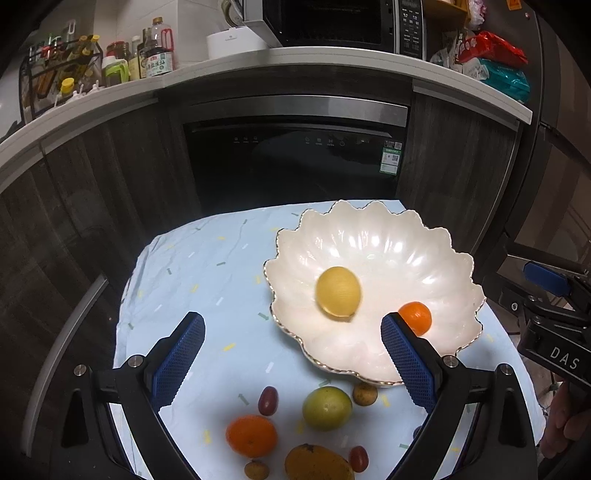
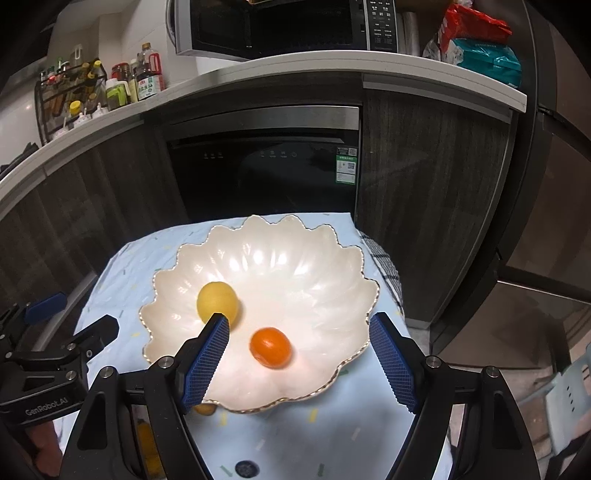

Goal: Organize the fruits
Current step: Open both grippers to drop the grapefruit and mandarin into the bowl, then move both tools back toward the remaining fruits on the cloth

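A small table covered with a pale blue cloth (image 1: 207,280) stands in front of dark kitchen cabinets and a black built-in oven (image 1: 295,158). On the white counter (image 1: 332,62) above sit a microwave (image 1: 332,22), a rack of bottles (image 1: 62,70) at the far left and snack packets (image 1: 491,62) at the far right.

A white scalloped bowl (image 1: 406,236) rests on the right part of the cloth. Inside it lie a yellow fruit (image 1: 338,291) near the middle and a small orange fruit (image 1: 415,317) to its right, close to the near rim. Both look slightly blurred.

On the cloth in front of the bowl lie the rest of the fruit: a green fruit (image 1: 327,408), a larger orange (image 1: 251,435) to its left, a dark red grape-like fruit (image 1: 267,400), a small brown fruit (image 1: 365,394) just beside the bowl's near rim, a mango (image 1: 317,463) at the near edge, another red fruit (image 1: 358,459) and another small brown one (image 1: 256,469).

The left gripper (image 1: 291,343) hangs above the near left of the bowl with its jaws spread wide and nothing between them; its right finger hides part of the small orange fruit. The loose fruit lies below and between its fingers, apart from them.

The right gripper (image 2: 299,332) hovers over the near side of the bowl, jaws also well apart and empty. The small orange fruit sits between its fingers, untouched, and the yellow fruit is just behind its left fingertip.
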Motion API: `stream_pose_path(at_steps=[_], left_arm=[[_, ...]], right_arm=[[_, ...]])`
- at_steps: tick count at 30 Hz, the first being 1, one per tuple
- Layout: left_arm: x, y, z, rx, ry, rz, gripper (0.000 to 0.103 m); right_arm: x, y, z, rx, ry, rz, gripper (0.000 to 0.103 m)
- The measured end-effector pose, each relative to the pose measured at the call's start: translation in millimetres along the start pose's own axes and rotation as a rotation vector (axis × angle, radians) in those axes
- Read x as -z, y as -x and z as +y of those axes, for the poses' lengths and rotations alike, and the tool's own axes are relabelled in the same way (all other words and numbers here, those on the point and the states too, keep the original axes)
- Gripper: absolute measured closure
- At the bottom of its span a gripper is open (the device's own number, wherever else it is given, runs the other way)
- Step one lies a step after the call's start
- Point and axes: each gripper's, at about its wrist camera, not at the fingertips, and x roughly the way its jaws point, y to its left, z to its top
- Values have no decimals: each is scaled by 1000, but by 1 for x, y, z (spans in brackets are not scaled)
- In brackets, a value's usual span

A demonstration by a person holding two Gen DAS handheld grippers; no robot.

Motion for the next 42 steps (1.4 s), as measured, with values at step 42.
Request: stream_pose_path(at_steps=[42], left_arm=[[82,31,23,-80,16,51,8]], right_arm=[[65,12,39,-83,79,81,24]])
